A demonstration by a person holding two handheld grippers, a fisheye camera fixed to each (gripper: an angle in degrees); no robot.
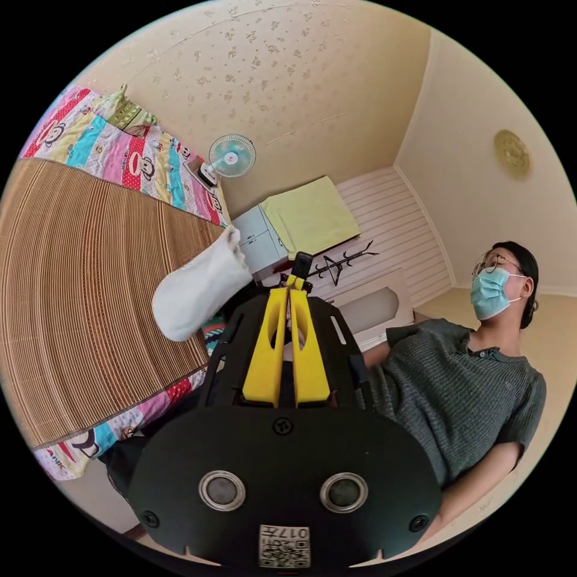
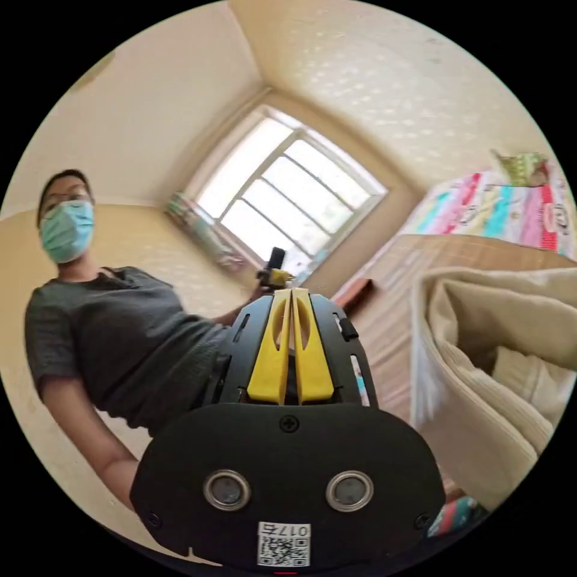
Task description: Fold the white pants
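The white pants (image 1: 198, 291) lie as a folded bundle on the bamboo mat (image 1: 90, 288) of a bed, to the left of my left gripper (image 1: 291, 291). Its yellow jaws are pressed together with nothing between them, and it is held off the bed's edge. Just beyond its tips shows the right gripper (image 1: 302, 263). In the right gripper view the pants (image 2: 499, 372) loom close on the right, layers stacked. My right gripper (image 2: 291, 296) is shut and holds nothing, left of the pants and apart from them. The left gripper (image 2: 275, 267) shows past its tips in a hand.
A person (image 1: 457, 384) in a grey shirt stands by the bed. A colourful sheet (image 1: 120, 150) borders the mat. A small fan (image 1: 231, 155), a cabinet under a yellow cloth (image 1: 309, 216) and a coat rack (image 1: 342, 261) stand beyond. A window (image 2: 288, 186) is on the far wall.
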